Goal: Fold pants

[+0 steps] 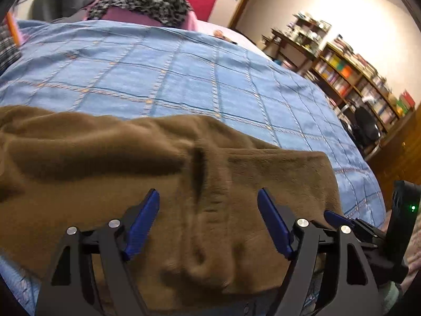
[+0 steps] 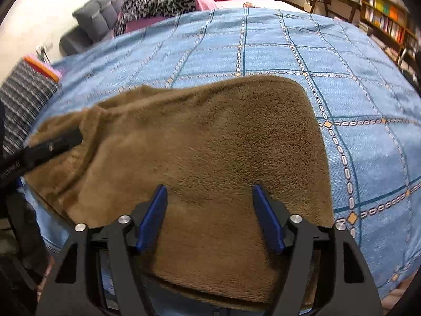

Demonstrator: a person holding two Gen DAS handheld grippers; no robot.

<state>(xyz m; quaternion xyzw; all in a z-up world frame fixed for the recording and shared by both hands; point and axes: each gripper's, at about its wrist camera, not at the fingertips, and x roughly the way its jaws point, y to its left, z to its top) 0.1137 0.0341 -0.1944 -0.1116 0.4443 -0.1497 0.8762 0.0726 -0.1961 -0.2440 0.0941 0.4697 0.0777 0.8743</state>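
Brown fleece pants point(image 1: 163, 184) lie on a blue checked bedspread point(image 1: 184, 73), bunched with folds at the left. My left gripper point(image 1: 208, 202) is open, its blue fingers point(image 1: 143, 223) spread just above the fabric, holding nothing. In the right wrist view the pants point(image 2: 210, 142) lie flat with a rounded far right corner. My right gripper point(image 2: 209, 200) is open over their near edge and empty. The left gripper's black body point(image 2: 50, 144) shows at the left, against the pants' raised left end. The right gripper's blue finger point(image 1: 335, 217) shows at the right of the left wrist view.
A leopard-print pillow point(image 2: 160, 0) and a grey cushion point(image 2: 97, 18) lie at the bed's head. A checked cloth with an orange object point(image 2: 26, 97) sits at the left edge. Bookshelves point(image 1: 350, 76) and a desk point(image 1: 297, 42) stand right of the bed.
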